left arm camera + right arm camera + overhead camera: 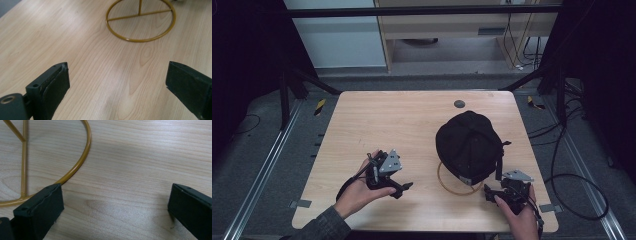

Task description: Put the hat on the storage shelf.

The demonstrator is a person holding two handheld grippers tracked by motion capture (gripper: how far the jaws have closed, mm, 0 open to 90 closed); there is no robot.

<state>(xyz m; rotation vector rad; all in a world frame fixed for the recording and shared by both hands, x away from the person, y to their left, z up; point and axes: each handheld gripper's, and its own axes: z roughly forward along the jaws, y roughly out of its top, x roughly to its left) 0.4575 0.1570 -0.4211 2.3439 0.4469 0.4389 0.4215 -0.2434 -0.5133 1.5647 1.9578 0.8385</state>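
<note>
High view: black cap [470, 145] sits on gold wire stand [451, 186], right of centre on wooden surface [377, 115]. Left gripper [399, 187] near front edge, left of stand, apart from it. Right gripper [490, 190] just beside stand base, front right.

Left gripper view: jaws wide apart, nothing held; stand ring [141, 21] ahead on surface.

Right gripper view: jaws wide apart, nothing held; ring [75, 168] passes by one jaw tip, contact unclear.
</note>
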